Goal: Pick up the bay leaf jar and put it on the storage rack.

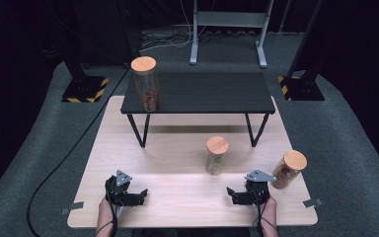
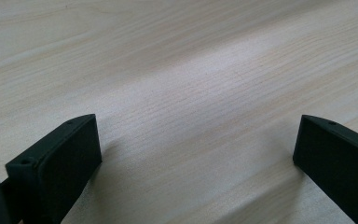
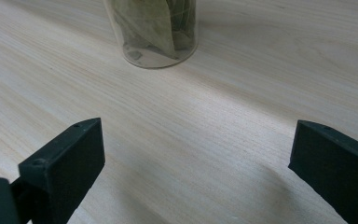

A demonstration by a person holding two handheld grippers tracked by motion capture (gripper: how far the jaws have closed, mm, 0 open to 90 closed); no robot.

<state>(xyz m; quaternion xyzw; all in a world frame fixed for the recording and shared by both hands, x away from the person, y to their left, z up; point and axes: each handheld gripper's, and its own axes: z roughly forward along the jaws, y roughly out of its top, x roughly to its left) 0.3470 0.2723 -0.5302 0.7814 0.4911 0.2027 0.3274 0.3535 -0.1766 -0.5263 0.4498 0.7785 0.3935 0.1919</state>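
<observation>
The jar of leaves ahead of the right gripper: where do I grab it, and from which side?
Probably grip the jar of leaves on its clear cylindrical wall, below the wooden lid. It stands upright on the table, so come in level from the near side with the right gripper, whose jaws already stand wide open.

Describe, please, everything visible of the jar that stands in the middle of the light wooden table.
The middle jar is a clear, tall cylinder, seemingly glass, closed by a round wooden-looking lid. It stands upright on the light table, in front of the black shelf, touching nothing else. The right gripper view shows large greenish dried leaves inside, down to its base. The right gripper sits open nearby, apart from it.
</observation>
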